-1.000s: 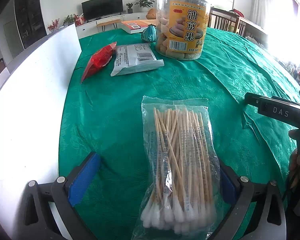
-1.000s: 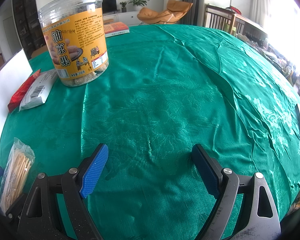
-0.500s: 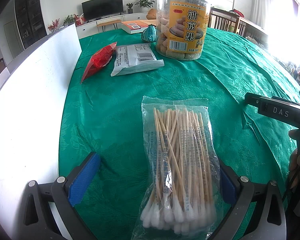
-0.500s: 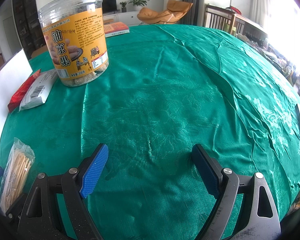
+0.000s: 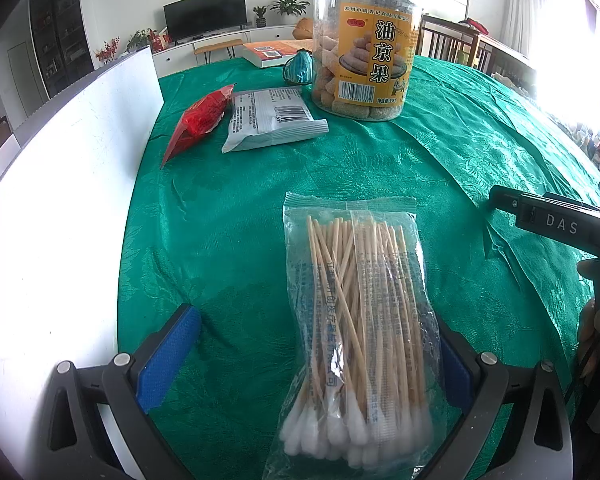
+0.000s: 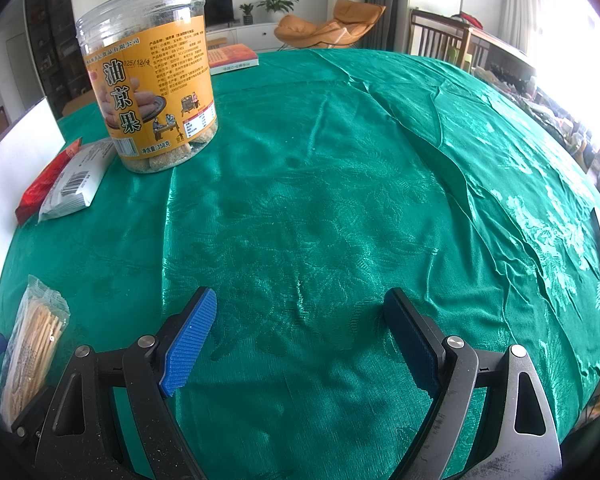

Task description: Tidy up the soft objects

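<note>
1. No change since the earlier frames: both tongs stay put, so no grasp has started.
2. Left tongs (image 5: 312, 364): wide open, holding nothing; the cotton swab pack (image 5: 360, 332) lies on the desk (image 5: 228, 208) between its fingers, against the right one.
3. Right tongs (image 6: 300, 344): wide open, empty, over bare cloth, with the pack near-left.

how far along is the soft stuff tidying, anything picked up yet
Nothing looks sorted yet. The left tongs are open around the cotton swab bag, which lies flat on the green tablecloth, so that grab is only being set up. The right tongs are open over bare cloth. Left to do: the red packet and white packet lying beside the snack jar.
</note>
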